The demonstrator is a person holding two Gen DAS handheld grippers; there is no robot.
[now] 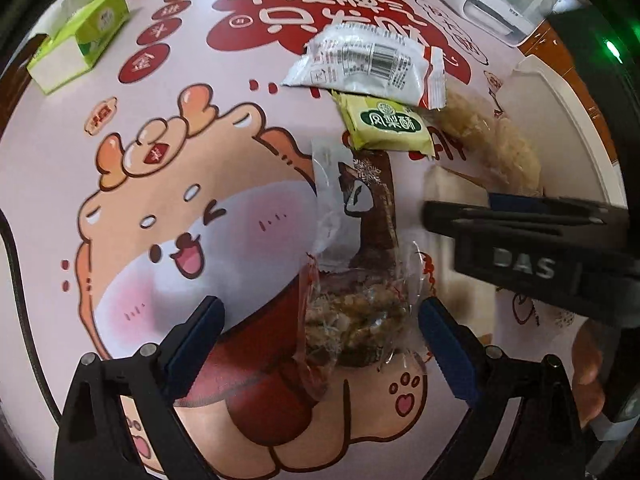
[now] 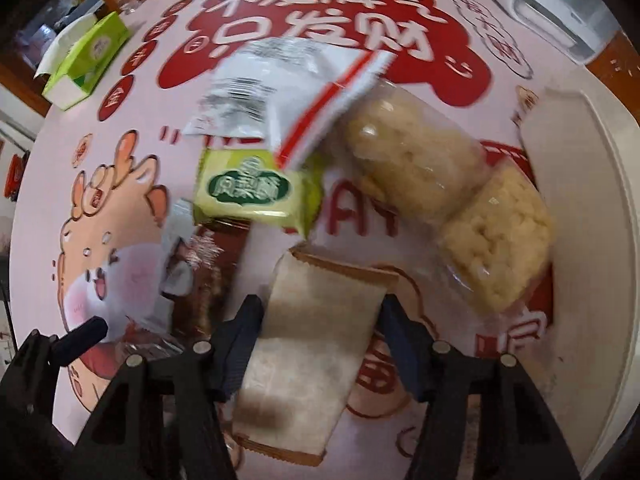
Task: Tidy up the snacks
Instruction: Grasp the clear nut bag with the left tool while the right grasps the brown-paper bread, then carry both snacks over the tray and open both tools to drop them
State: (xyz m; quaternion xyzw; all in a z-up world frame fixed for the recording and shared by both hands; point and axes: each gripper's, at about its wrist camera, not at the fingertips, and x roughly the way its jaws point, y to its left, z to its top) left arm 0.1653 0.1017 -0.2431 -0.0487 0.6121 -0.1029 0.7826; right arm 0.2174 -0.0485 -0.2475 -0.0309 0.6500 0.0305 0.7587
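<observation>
Blurring right view — bread slice (image 2: 308, 320) between right gripper (image 2: 316, 332) fingers, contact unclear

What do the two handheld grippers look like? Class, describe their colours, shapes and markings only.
The left gripper and the right gripper both have angular black frames with silver bolt heads, and fingers faced with ribbed dark blue pads. Seen side-on from the left wrist camera, the right gripper's body carries raised "DAS" lettering.
</observation>
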